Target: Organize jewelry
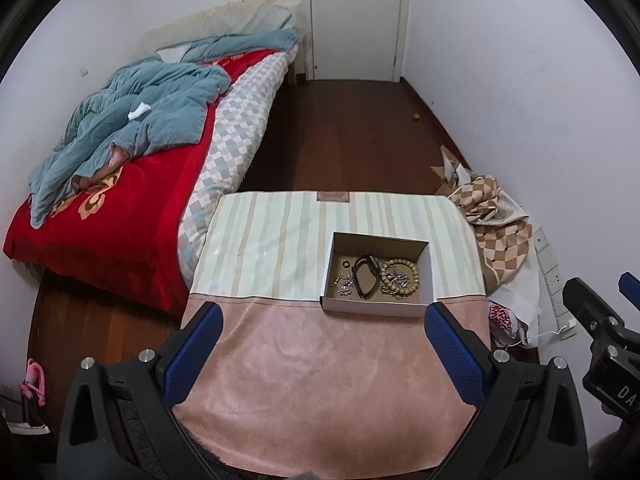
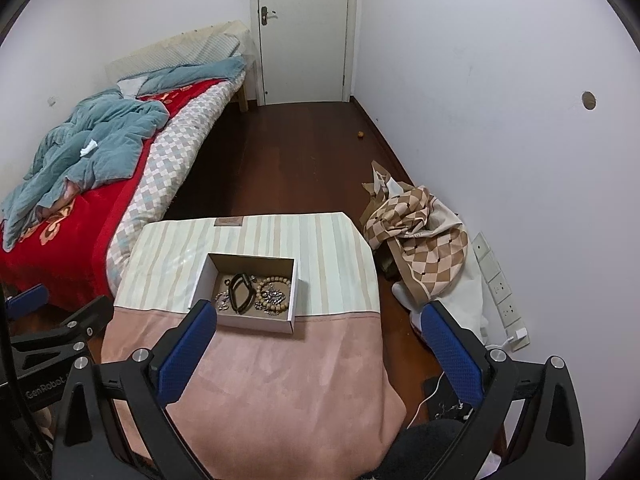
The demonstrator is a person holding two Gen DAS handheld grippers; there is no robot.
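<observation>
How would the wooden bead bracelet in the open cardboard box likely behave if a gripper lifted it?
The tan wooden bead bracelet is a string of separate round beads, so it would probably sag rather than hold its ring shape. Silver chain pieces lie over it and may drag along. Its rounded beads could slip between the flat blue pads.

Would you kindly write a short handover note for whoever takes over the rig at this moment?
Left gripper: open, empty, held above the pink cloth.
Right gripper: open, empty, hovering near the table's right edge.
The open white cardboard box sits on the striped cloth and holds a wooden bead bracelet, a black band, a small dark ring and silvery chain pieces, all jumbled together.
Done: nothing visibly sorted.
Left: take the pieces out and arrange them.
</observation>
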